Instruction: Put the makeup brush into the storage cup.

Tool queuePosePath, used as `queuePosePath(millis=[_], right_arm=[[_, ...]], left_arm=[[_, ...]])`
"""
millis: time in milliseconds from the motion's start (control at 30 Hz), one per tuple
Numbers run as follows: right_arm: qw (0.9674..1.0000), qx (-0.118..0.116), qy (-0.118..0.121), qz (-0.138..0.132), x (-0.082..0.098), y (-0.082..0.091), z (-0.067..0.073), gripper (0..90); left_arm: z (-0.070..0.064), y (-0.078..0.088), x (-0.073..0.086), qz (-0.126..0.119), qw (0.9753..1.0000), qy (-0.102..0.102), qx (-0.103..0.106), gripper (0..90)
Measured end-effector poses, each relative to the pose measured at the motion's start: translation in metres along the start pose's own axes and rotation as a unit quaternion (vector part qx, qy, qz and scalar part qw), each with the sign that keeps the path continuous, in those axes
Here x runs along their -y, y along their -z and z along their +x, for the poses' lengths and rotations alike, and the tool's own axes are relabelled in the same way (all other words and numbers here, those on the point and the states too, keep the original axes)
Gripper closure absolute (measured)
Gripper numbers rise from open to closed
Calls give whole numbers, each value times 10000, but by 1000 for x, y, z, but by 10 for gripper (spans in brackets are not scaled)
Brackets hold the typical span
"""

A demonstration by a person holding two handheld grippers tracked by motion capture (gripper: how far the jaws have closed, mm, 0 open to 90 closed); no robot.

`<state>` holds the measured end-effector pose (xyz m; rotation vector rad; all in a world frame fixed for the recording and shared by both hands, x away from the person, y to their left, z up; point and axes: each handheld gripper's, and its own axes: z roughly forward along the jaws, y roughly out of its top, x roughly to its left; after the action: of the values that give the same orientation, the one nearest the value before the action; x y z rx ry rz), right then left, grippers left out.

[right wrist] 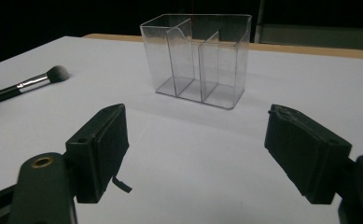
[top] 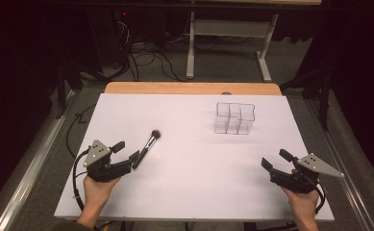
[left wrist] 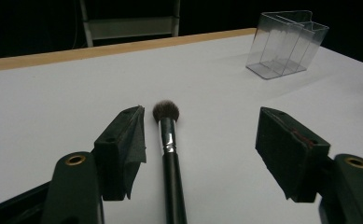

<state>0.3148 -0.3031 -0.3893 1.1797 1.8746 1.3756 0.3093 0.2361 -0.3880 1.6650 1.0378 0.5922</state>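
Centrally, the white counter (top: pixel 194 183) carried a clear three-compartment organizer (top: pixel 234 118), which stood upright toward the far right, well apart from both claws. Left claw (top: pixel 127 151) was spread wide with the black makeup brush (top: pixel 147 144) lying flat between its jaws, nearer one jaw, the pads not pressing it and the bristles pointing away. Right claw (top: pixel 276 161), likewise wide and empty, faced the organizer from the near right.
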Motion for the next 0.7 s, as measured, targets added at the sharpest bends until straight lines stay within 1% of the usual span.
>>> queuePosePath(millis=[167, 200, 233, 300, 367, 467, 600, 700], right_arm=[[10000, 24, 16, 53, 1, 0, 0, 237], [10000, 27, -48, 35, 1, -1, 0, 237], [10000, 29, -47, 20, 0, -1, 0, 238], [10000, 20, -23, 65, 0, -3, 1, 238], [9999, 18, 50, 95, 1, -3, 1, 240], [10000, 46, 41, 65, 1, -1, 1, 243], [10000, 45, -55, 43, 1, 0, 0, 243], [10000, 40, -2, 70, 1, -1, 1, 244]], left_arm=[[-1, -1, -1, -4, 10000, -51, 13, 331], [-2, -1, 0, 24, 10000, -96, -2, 331], [-2, -1, 0, 33, 9999, -106, -24, 332], [-1, 0, 0, 18, 10000, -90, -9, 331], [-2, 0, 0, 1, 10000, -93, 3, 331], [-3, -1, -1, 27, 9999, -131, 14, 331], [-3, 0, 0, 27, 9999, -136, 25, 332], [-3, 1, -1, -24, 9999, -97, 31, 331]])
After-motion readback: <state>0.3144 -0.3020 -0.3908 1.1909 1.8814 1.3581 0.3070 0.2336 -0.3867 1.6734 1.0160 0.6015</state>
